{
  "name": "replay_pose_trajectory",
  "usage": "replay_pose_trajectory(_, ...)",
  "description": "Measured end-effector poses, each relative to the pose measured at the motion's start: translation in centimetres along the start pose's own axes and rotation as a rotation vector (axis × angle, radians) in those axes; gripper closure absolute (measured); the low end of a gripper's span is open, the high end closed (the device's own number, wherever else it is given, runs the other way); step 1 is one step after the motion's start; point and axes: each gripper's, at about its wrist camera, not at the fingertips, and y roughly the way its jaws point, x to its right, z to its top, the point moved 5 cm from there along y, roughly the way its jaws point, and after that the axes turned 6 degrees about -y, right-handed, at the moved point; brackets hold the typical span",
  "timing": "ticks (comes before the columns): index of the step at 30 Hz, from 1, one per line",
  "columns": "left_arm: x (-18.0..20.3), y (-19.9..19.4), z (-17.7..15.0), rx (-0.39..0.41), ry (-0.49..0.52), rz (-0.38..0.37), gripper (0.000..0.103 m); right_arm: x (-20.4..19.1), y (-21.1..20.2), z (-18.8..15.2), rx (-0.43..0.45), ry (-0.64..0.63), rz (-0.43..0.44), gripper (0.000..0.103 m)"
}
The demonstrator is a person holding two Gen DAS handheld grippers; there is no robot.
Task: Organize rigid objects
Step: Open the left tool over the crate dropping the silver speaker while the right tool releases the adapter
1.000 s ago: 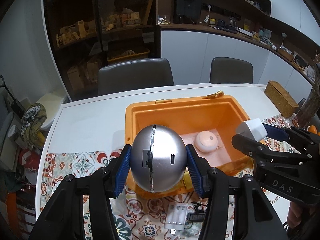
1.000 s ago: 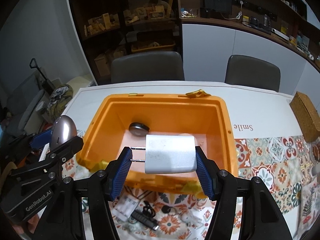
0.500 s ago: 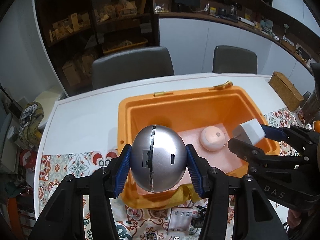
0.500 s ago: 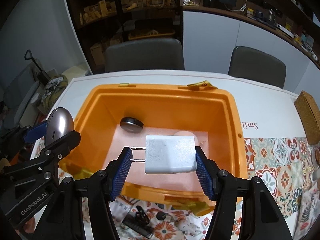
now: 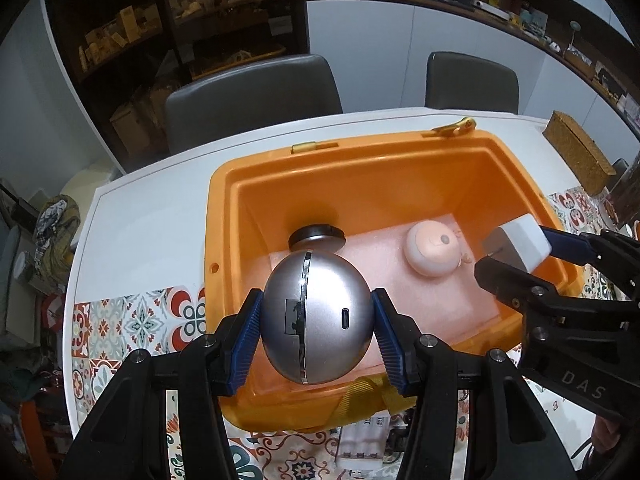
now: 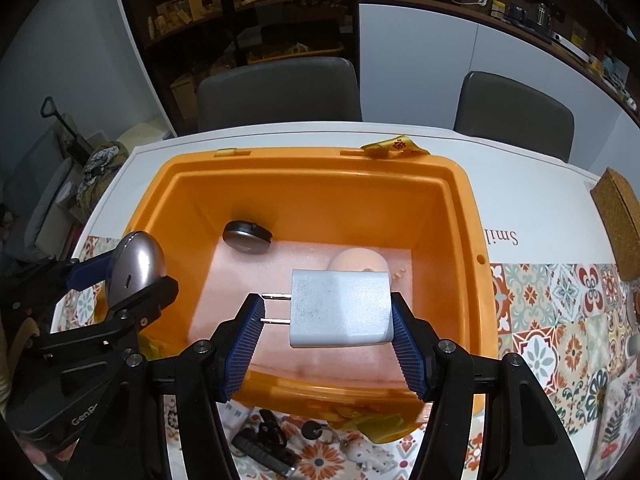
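At the far left, beyond the edge of the worktop (image 5: 160,216), a heap of cloth and clutter is seen on the floor, and a patterned tile-print mat (image 5: 132,320) is spread over the near part of the white surface. The left gripper (image 5: 316,326) is pressed onto a silver egg-shaped device (image 5: 318,316), which is pinched at its sides by the blue pads and hangs over the near left part of an open orange bin (image 5: 224,240); its long axis runs away from the camera toward the bin's floor, its chrome seam runs along that length, and a small slot port faces the camera. Beneath and beyond it, a dark round mouse-like item (image 6: 247,236) lies against the bin's far left wall, and a pale pink rounded object (image 5: 432,248) rests on the pinkish foam lining toward the right. The right gripper (image 6: 326,312) is closed on a white wall charger (image 6: 340,308), held over the bin's near middle with its long axis lying across between the pads; its two metal prongs (image 6: 276,309) point left at the left pad. Below the bin's near wall, small dark gadgets and a white battery holder (image 5: 366,438) lie on the mat. Two grey chairs (image 6: 280,92) stand behind the worktop, and a woven box (image 6: 618,220) sits at the far right.
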Motion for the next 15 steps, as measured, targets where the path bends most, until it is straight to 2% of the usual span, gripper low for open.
replay_pose_trajectory(5, -0.2, 0.0, 0.0, 0.006, -0.001, 0.029, 0.047, 0.2, 0.1, 0.0, -0.002, 0.002, -0.001, 0.041)
replay_pose_trajectory(12, -1.1, -1.8, 0.4, 0.071, -0.009, 0.096, 0.016, 0.4, 0.0, 0.0, -0.001, 0.016, 0.009, 0.041)
replay_pose_trajectory(15, -1.9, -2.5, 0.2, 0.085, -0.016, 0.137, 0.013, 0.4, 0.0, 0.0, 0.000, 0.018, 0.011, 0.041)
